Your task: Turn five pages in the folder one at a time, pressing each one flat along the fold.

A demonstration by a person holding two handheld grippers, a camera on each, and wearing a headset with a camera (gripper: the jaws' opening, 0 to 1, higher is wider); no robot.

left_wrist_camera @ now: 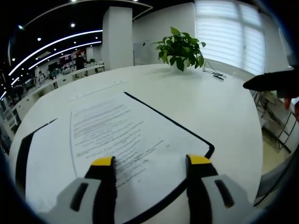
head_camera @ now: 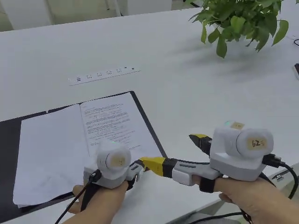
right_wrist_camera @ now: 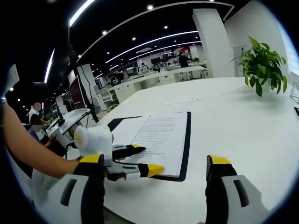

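On a broad white table (head_camera: 196,84), lying open near the front edge: a black folder (head_camera: 9,135), printed page (head_camera: 114,121) on its right half. Well apart at the far side, a leafy plant (head_camera: 243,21). Over the page's near corner, left gripper (left_wrist_camera: 151,161), jaws spread wide; just right of the folder, right gripper (right_wrist_camera: 155,160), jaws likewise wide, holding nothing.

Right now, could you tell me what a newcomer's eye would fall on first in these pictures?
Most likely the open black folder with its white printed page, lying at the near left of the white table. Next come the grey-white left gripper and right gripper, yellow-tipped jaws open, by the folder's near right corner. A leafy green plant stands at the far right.
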